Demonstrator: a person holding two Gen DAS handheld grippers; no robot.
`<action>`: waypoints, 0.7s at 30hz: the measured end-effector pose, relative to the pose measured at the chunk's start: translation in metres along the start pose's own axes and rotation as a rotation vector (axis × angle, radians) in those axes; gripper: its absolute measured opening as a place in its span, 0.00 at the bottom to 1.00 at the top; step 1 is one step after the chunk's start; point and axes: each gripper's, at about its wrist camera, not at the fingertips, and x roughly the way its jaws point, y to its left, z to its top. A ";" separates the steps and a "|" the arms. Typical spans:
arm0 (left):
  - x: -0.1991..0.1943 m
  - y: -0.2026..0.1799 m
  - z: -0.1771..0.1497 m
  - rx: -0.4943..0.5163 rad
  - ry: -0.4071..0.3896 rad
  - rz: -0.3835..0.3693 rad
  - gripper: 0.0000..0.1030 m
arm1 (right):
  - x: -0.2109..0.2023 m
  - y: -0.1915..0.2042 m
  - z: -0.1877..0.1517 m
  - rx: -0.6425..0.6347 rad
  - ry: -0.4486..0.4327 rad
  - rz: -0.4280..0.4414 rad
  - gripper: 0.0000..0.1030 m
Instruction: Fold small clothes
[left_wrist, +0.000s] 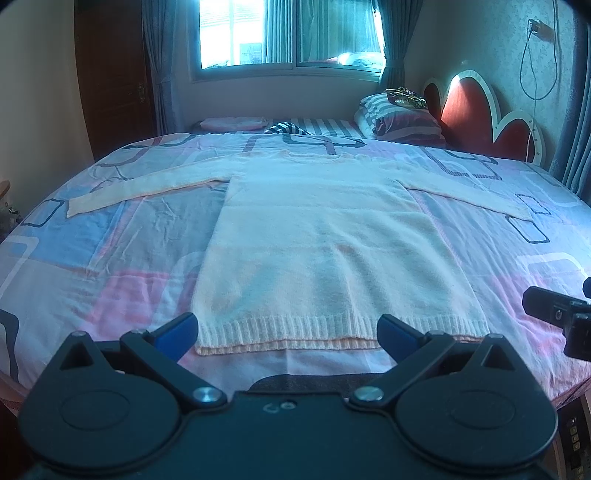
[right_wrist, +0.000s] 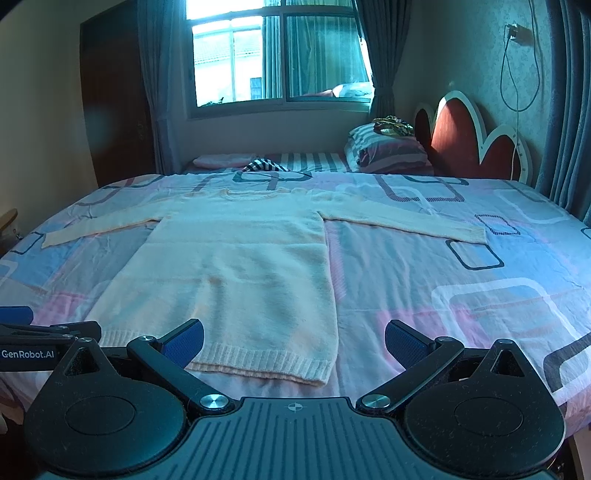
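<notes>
A cream knitted sweater (left_wrist: 325, 243) lies flat on the bed, front up, hem nearest me, both sleeves spread out sideways. It also shows in the right wrist view (right_wrist: 236, 266). My left gripper (left_wrist: 288, 334) is open and empty, its blue pads just above the hem's two ends. My right gripper (right_wrist: 294, 341) is open and empty, near the hem's right corner. The right gripper's side shows at the left wrist view's right edge (left_wrist: 561, 317). The left gripper's side shows at the right wrist view's left edge (right_wrist: 40, 343).
The bed sheet (left_wrist: 110, 258) is pink, blue and white with square outlines. Striped pillows (left_wrist: 402, 118) and a red headboard (left_wrist: 480, 118) stand at the back right. A window (left_wrist: 288, 33) with curtains is behind. A dark door (left_wrist: 110, 74) is at the left.
</notes>
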 end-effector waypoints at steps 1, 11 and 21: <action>0.000 0.000 0.000 0.000 0.000 -0.001 0.99 | 0.000 0.000 -0.001 0.000 0.000 -0.001 1.00; 0.002 0.001 0.001 0.000 0.005 -0.001 0.99 | 0.004 0.001 -0.001 -0.004 0.006 0.000 1.00; 0.002 0.003 0.000 -0.005 0.007 0.000 0.99 | 0.005 0.002 -0.001 -0.006 0.005 -0.002 1.00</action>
